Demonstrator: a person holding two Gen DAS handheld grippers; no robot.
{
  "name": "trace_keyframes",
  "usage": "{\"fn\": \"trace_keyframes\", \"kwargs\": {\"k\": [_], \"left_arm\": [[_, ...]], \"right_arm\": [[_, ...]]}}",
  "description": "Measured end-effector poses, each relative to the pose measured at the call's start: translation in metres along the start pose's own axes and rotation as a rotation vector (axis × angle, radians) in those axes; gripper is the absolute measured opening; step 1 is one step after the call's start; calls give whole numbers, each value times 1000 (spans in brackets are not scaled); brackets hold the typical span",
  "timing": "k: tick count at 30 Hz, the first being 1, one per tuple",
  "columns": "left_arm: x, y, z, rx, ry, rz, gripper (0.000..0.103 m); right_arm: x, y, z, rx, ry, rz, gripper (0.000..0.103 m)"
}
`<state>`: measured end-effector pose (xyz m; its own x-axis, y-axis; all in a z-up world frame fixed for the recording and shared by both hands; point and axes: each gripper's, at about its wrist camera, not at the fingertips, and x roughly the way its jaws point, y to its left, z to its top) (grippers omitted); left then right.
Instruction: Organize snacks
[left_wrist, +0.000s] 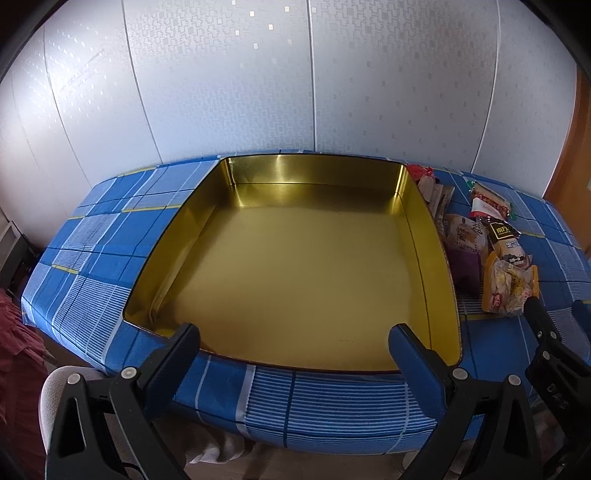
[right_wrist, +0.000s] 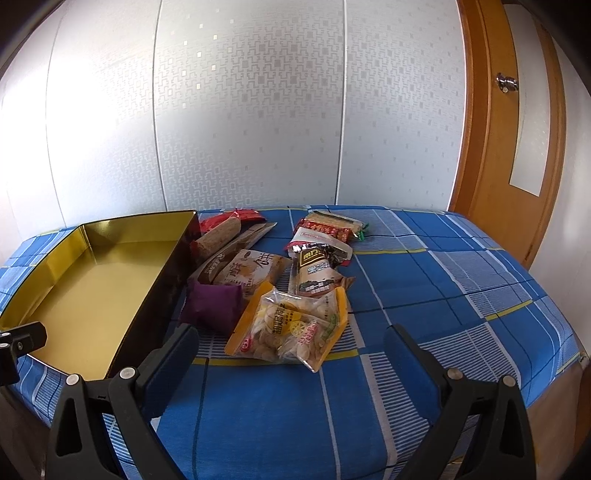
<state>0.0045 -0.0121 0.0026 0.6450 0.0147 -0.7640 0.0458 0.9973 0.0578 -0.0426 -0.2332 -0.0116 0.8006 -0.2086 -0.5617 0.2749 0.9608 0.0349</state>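
- Right wrist view, nearest: the right gripper (right_wrist: 291, 345) hangs over the near edge of the table (right_wrist: 461, 291), its fingers spread wide with nothing between them; it points at the snack pile and touches none of it.
- Left wrist view, nearest: the left gripper (left_wrist: 293, 341) is likewise wide open and holds nothing, poised over the near wall of the gold tin (left_wrist: 432, 266).
- Just beyond the right gripper lies a clear bag with yellow trim (right_wrist: 291, 326), the closest snack, and beside it a purple packet (right_wrist: 212, 304) close to the tin's right wall.
- Behind those sit a tan pastry packet (right_wrist: 255, 271) and a dark sachet (right_wrist: 316, 273), the latter overlapping the yellow-trimmed bag's far end.
- Farthest, toward the back edge, are a red-wrapped bar (right_wrist: 221, 229) against the tin's far right corner and a stack of long red and green packets (right_wrist: 328, 227).
- The tin fills the left part of the table, and its floor shows bare gold from wall to wall.
- My judgement: the task has barely started. No snack is in the tin yet, all the visible ones wait on the cloth to its right, and every transfer remains to be done, probably starting with the nearest bag.
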Motion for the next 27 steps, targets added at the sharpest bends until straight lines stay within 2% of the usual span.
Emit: {"fn": "trace_keyframes", "kwargs": {"k": [8, 15, 20, 25, 27], "left_arm": [[-8, -13, 5, 24, -15, -18, 103], [-9, -26, 9, 46, 0, -62, 103], [-16, -40, 12, 68, -21, -156, 103], [-22, -54, 15, 59, -14, -294, 103], [-23, -62, 17, 65, -2, -328, 103]], "right_arm": [[2, -17, 2, 46, 0, -46, 102], [6, -31, 7, 19, -4, -81, 102], [14, -44, 17, -34, -5, -49, 102], [25, -55, 27, -68, 44, -16, 102], [30, -62, 30, -61, 61, 7, 102]]}}
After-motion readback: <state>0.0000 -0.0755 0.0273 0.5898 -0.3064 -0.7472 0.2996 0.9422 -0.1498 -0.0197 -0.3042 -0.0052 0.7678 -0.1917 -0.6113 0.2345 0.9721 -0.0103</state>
